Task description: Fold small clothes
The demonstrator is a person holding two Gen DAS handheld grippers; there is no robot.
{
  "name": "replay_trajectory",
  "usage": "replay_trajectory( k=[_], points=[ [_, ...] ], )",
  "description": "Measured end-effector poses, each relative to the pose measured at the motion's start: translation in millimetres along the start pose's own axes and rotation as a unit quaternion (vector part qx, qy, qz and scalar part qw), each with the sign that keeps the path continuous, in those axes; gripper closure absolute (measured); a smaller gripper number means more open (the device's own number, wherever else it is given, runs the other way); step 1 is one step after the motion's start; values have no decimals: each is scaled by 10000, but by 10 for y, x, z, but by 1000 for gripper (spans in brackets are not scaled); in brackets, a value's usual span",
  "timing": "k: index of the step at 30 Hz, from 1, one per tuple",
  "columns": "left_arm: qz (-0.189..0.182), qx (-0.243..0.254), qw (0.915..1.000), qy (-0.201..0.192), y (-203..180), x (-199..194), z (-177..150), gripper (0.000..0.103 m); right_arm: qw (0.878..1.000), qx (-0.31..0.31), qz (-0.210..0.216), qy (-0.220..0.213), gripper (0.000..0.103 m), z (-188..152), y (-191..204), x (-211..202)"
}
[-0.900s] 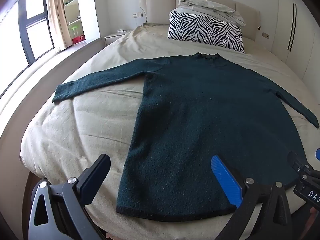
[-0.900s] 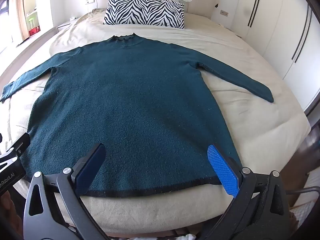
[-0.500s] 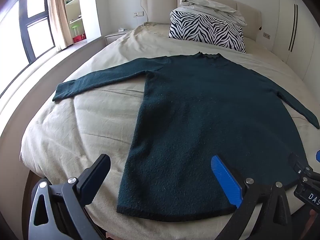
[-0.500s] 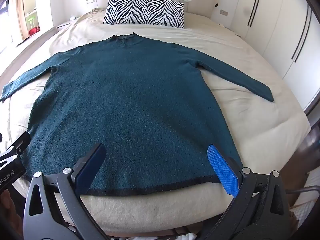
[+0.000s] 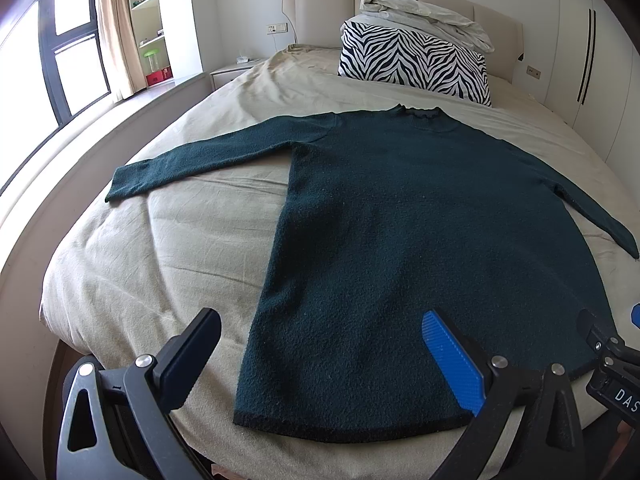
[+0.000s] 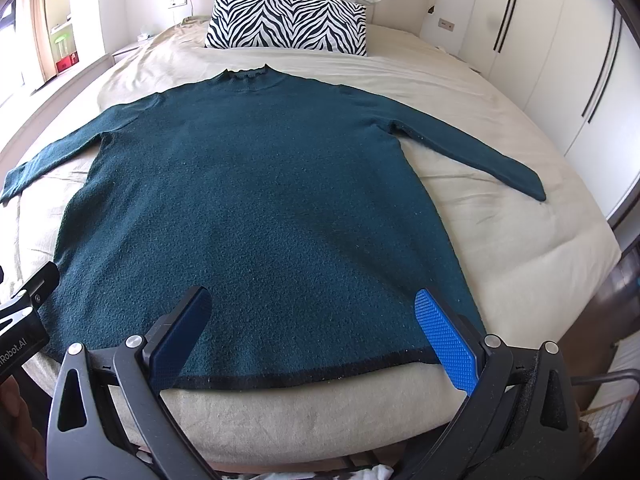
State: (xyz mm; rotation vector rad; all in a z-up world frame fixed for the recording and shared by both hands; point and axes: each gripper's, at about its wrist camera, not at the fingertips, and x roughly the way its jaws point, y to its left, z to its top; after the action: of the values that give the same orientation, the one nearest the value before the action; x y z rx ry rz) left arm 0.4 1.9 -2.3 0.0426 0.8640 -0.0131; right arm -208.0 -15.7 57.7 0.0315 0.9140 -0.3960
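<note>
A dark teal long-sleeved sweater (image 5: 420, 240) lies flat on the beige bed (image 5: 168, 264), collar toward the headboard, both sleeves spread out, black-trimmed hem at the near edge. It also fills the right wrist view (image 6: 256, 200). My left gripper (image 5: 320, 352) is open and empty, hovering above the hem's left corner. My right gripper (image 6: 316, 332) is open and empty, hovering above the hem's right part. The right gripper's body shows at the left wrist view's right edge (image 5: 616, 368).
A zebra-striped pillow (image 5: 412, 64) with a crumpled grey blanket (image 5: 424, 8) on it stands at the headboard. A window and shelves are at the left (image 5: 72, 52), white wardrobe doors at the right (image 6: 580, 52). The bed's foot edge (image 6: 312, 416) is just below my grippers.
Both grippers have crept slightly forward over the hem; the sweater has not moved and both stay open.
</note>
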Motion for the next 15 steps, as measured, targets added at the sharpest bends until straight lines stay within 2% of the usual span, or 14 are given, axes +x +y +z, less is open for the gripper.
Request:
replay_trajectory(
  k=[15],
  points=[
    [-1,-6,10000,0,1,4,-2,0,10000,29,-2,33,0,-20,11,33]
  ],
)
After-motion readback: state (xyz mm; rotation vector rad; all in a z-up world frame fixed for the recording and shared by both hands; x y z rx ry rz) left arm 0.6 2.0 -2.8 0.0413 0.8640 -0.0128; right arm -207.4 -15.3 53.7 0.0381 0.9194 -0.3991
